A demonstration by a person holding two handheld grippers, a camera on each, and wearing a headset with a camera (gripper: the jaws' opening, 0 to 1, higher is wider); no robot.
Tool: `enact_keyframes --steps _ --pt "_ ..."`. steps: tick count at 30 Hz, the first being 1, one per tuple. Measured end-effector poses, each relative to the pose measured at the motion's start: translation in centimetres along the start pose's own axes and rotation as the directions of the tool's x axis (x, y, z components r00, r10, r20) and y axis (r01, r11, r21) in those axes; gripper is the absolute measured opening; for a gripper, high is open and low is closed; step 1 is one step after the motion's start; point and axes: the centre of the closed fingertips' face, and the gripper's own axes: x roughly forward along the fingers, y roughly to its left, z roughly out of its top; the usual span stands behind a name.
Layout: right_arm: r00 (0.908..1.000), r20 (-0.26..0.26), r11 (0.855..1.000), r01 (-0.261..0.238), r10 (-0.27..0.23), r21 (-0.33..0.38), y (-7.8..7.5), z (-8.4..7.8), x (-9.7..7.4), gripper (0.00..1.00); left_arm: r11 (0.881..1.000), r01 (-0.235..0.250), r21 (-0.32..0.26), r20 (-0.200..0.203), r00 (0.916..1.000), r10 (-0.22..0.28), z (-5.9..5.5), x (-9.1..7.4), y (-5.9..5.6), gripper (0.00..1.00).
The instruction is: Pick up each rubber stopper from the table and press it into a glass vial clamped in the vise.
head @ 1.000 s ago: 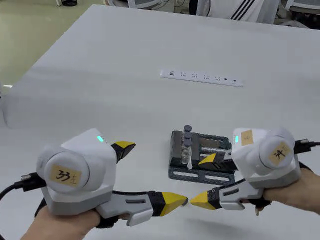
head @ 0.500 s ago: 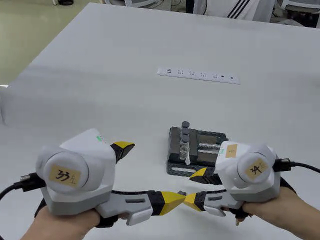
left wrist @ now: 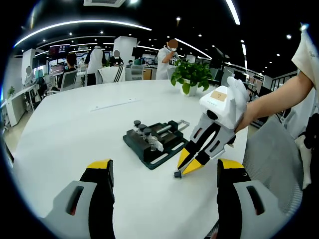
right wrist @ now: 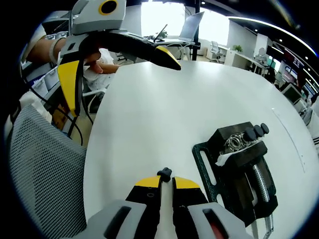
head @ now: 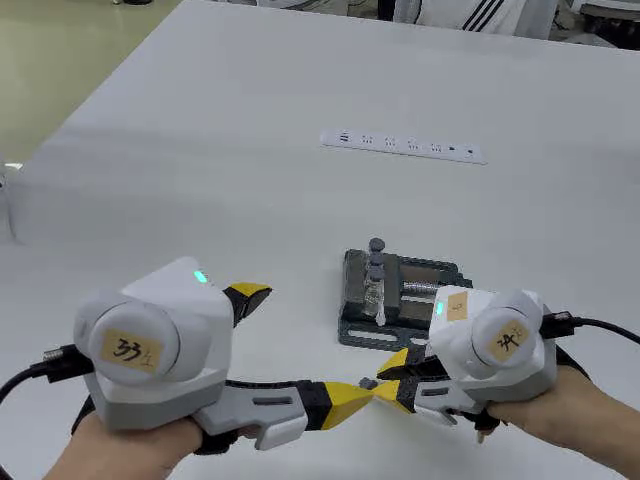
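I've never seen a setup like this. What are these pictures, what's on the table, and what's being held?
A person holds two hand-held grippers; no robot arm. One picture comes from a headset camera looking down; the other two come from cameras riding on each gripper. On the white table sit a black vise clamping glass vials and a white power strip. The left gripper is open and empty. The right gripper is shut on a small dark rubber stopper.
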Motion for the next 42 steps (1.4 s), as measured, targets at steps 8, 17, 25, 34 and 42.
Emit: enact_keyframes --steps 8,17,25,34,42 --pt "0.9995 -0.008 0.998 -0.03 0.029 -0.056 0.0 0.3 0.1 0.01 1.0 -0.006 -0.01 -0.005 1.0 0.006 -0.4 -0.1 0.2 0.84" --pt "0.9988 0.005 0.999 -0.049 0.049 -0.013 -0.1 1.4 0.7 0.0 1.0 -0.004 -0.011 -0.005 1.0 0.004 -0.4 0.0 0.2 0.84" --pt "0.9952 -0.019 0.99 -0.093 0.095 0.109 0.6 1.0 0.5 0.0 1.0 0.0 -0.009 -0.009 1.0 0.0 -0.5 0.0 0.1 0.84" --pt "0.9952 0.006 0.972 -0.097 0.097 0.214 0.7 0.6 0.3 0.0 1.0 0.003 -0.009 -0.009 1.0 -0.003 -0.6 0.2 0.1 0.83" --pt "0.9924 0.091 0.926 -0.111 0.083 0.361 0.5 1.2 0.1 0.0 1.0 0.001 -0.01 -0.006 1.0 -0.001 -0.7 0.2 0.0 0.83"
